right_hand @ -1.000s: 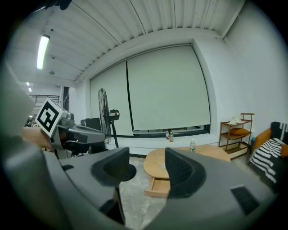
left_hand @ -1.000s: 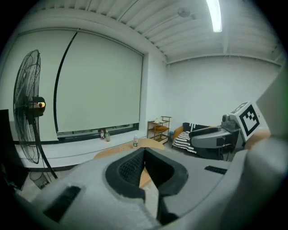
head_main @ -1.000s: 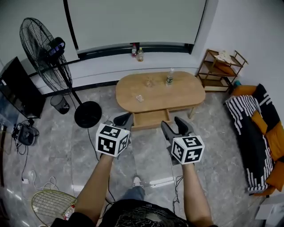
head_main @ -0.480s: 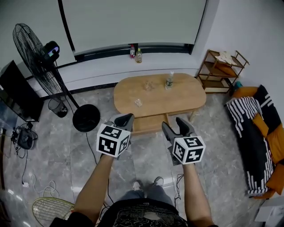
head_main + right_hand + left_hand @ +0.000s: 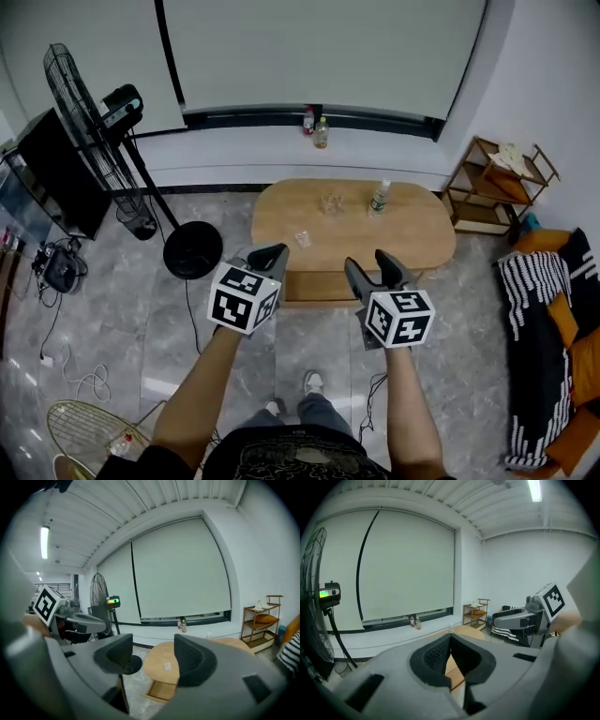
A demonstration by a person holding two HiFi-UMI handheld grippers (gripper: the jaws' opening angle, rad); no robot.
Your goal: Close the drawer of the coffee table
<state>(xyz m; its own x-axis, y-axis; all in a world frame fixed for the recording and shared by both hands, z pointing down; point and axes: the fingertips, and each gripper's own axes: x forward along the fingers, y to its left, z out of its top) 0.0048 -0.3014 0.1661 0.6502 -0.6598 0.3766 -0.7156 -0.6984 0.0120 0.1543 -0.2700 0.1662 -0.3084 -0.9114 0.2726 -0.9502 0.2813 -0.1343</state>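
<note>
The oval wooden coffee table (image 5: 412,230) stands ahead on the grey floor. Its drawer (image 5: 314,287) is pulled out at the front edge, also seen as the drawer (image 5: 161,692) in the right gripper view. My left gripper (image 5: 269,255) hovers just short of the drawer's left end, its jaws shut with nothing between them; the left gripper (image 5: 450,641) shows its pads meeting at the tips. My right gripper (image 5: 372,263) hangs at the drawer's right end, apart from it. The right gripper (image 5: 152,656) is open and empty.
A plastic bottle (image 5: 379,195), a glass (image 5: 328,202) and a small item (image 5: 302,239) stand on the tabletop. A standing fan's base (image 5: 191,249) is left of the table, a wooden shelf (image 5: 497,187) to its right, a sofa (image 5: 553,347) at far right. Cables lie on the floor at left.
Both grippers have moved forward toward the table with the person, and now sit at the drawer front. The drawer still stands out.
</note>
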